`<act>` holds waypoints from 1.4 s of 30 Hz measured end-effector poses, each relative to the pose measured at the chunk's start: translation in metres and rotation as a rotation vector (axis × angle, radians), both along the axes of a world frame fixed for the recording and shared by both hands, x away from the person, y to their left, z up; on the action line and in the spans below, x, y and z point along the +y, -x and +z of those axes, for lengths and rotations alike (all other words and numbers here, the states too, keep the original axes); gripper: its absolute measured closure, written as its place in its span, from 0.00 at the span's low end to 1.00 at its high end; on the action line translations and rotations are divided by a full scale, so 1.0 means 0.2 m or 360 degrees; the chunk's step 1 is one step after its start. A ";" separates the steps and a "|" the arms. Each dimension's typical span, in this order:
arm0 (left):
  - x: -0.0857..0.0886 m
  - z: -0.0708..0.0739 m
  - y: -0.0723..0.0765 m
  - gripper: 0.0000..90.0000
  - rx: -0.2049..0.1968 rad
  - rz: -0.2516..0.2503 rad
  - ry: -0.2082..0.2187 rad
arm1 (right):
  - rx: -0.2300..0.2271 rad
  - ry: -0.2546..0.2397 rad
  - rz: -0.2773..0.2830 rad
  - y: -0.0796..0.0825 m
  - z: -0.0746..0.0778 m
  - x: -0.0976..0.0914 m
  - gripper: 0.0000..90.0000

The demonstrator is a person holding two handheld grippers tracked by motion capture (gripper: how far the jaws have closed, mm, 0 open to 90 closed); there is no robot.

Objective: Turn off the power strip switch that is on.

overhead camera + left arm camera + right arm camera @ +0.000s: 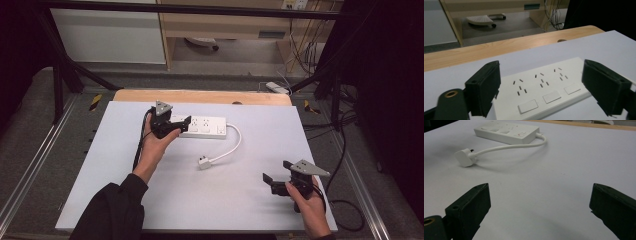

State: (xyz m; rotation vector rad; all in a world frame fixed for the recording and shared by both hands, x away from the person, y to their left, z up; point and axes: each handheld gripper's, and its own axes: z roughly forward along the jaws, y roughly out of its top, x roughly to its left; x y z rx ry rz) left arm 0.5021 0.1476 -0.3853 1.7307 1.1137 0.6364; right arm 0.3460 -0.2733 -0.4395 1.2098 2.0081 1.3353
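**Two open claws, one power strip on the table**

Two claws are held over a white sheet that covers the table (100,165), whose wooden edge shows along the far side. The left claw (184,122) sits at the left end of a white power strip (205,127), which lies flat on the far middle part of the sheet. Its jaws stand wide apart. In the left gripper view the left claw (541,87) looks along the power strip (541,86) from the near side, and the strip's body runs between the two black jaws; whether either jaw touches the casing cannot be told. Three sets of socket holes and three flat switches show on the strip's top face.

A white cord (231,148) leaves the right end of the strip, curves toward the near side and ends in a white plug (204,162) lying on the sheet, apart from the strip.

The right claw (276,174) is held near the right front corner of the sheet, well apart from the strip and plug. Its jaws are also spread wide, with nothing between them. In the right gripper view the right claw (540,207) faces bare sheet, with the plug (464,157), cord (506,147) and power strip (506,131) farther off.

A black cable (140,145) trails from the left claw along the person's left hand (152,147).
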 end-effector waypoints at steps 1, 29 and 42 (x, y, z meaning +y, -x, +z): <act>0.00 0.00 0.00 0.22 0.0001 0.0003 -0.0004 | 0.0003 -0.0003 -0.0002 0.00 0.00 0.00 0.04; 0.04 -0.09 -0.06 0.79 0.0061 0.0001 -0.0005 | 0.0000 -0.0008 0.0003 0.00 0.00 0.00 0.04; 0.06 -0.17 -0.08 1.00 0.0106 -0.0029 -0.0067 | -0.0004 -0.0022 0.0000 0.00 0.00 0.00 0.05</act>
